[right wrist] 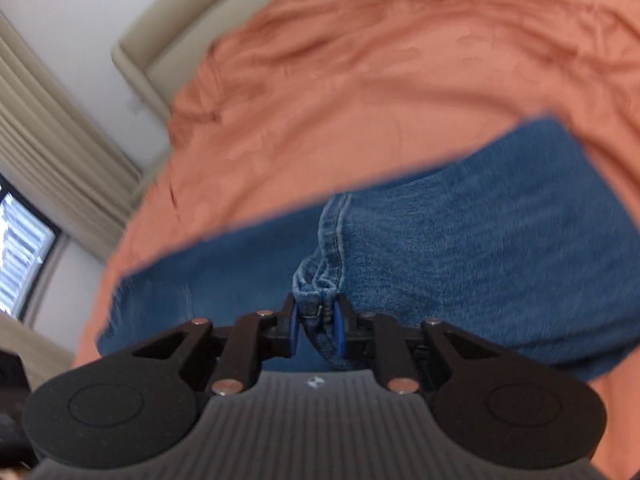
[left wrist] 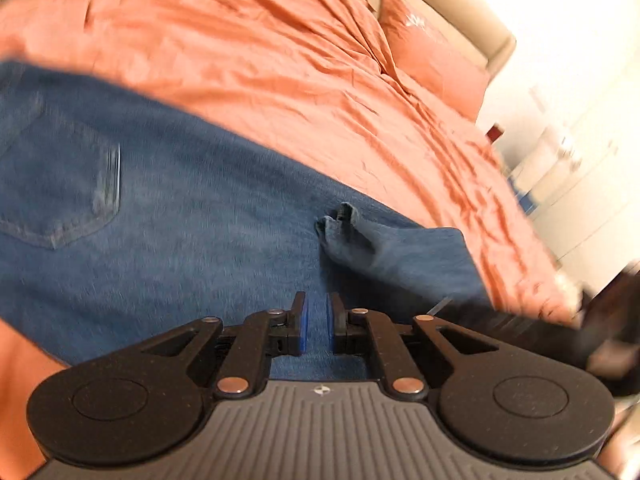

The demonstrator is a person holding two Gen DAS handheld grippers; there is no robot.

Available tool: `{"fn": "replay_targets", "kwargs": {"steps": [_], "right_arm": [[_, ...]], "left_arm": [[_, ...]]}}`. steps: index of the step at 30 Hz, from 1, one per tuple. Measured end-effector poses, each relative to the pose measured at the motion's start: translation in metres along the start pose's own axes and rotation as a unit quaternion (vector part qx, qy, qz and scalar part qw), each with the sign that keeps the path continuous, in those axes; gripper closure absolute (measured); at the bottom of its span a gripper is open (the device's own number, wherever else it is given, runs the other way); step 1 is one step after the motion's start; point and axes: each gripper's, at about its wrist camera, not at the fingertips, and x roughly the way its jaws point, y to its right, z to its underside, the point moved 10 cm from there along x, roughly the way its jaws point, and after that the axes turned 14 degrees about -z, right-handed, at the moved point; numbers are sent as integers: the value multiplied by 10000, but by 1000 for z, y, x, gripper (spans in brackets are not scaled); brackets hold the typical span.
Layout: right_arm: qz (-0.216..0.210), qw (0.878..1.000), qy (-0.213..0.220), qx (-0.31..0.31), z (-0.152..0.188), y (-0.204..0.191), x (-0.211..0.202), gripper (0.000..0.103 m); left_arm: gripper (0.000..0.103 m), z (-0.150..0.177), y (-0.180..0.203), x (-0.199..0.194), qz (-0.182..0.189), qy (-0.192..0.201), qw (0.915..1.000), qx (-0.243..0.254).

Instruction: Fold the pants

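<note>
The blue denim pants (left wrist: 192, 216) are spread across the rumpled orange bedsheet (left wrist: 304, 72), a back pocket (left wrist: 60, 184) far left. Heavy, limp denim is expected; thick seamed edges give the surest hold. A bunched hem (right wrist: 320, 300) is clamped in the right tongs (right wrist: 316, 326). The left tongs (left wrist: 316, 326) stand slightly parted, empty, above the cloth.

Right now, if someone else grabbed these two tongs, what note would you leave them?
Left tongs: nearly closed, nothing between them, above the jeans.
Right tongs: clamped on a bunched hem of the jeans.
The jeans lie on the orange bedspread, back pocket up.
Done: one leg end is lifted.
Left: carry the hem across, lay it flat, finish folding.
</note>
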Motion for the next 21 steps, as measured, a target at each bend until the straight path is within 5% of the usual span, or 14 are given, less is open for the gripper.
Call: {"fn": "replay_targets", "kwargs": {"steps": [5,7,9,13,21], "right_arm": [[241,9986,-193,-439,22,9,24,85],[106,9980,-349,-522,18,5,30,70],[23,9976,-442,-538,16,1,25,67],[-120,9980,-221,-578,-9,-2,10,66],[547,9870,-497,-1428,-45,7,61,67]], "left_arm": [[79,1,-20,17,152,-257,9984,-474],[71,-4,-19,25,125,-279,9982,-521],[67,-8,-17,30,115,-257,9983,-504],[67,-16,-16,36,-227,-97,9986,-467],[67,-31,-6,54,-692,196,9973,-161]]}}
